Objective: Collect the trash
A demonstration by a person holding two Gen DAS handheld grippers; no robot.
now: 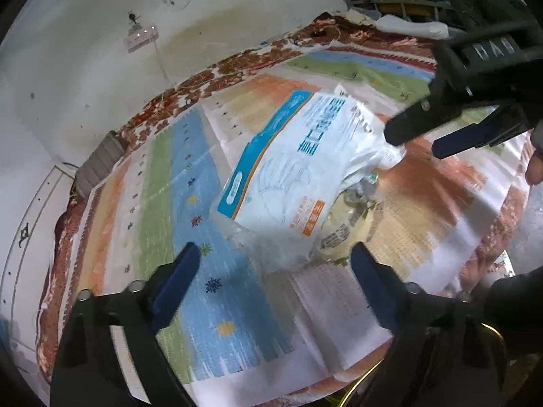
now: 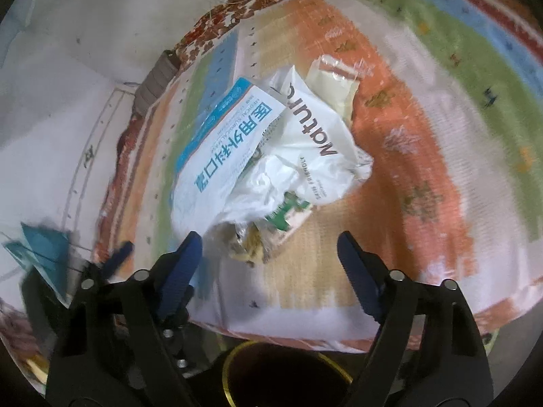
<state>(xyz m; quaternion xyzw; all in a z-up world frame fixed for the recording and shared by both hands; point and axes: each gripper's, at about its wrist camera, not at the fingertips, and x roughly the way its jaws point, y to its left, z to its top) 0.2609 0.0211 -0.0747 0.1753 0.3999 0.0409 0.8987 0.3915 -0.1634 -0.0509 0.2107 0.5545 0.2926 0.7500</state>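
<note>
While both pairs of blue-padded fingers stand wide apart with nothing between them, a dark round bin with a yellow rim sits nearest, just below the right gripper at the bottom of the right wrist view. Beyond the bin lies a striped woven rug in orange, green, blue and cream, spread over the floor. On the rug, just ahead of the left gripper, rests a heap of trash. Its top piece is a white and blue plastic mask packet with printed characters. Beside and partly over it lies a crumpled white plastic bag with dark lettering, with a green and white wrapper poking out beneath. A pale yellow flat packet touches the heap's far side. In the left wrist view, the right gripper hovers over the heap's far edge. Farther off, a red floral rug border meets a stained white wall bearing a white power strip.
</note>
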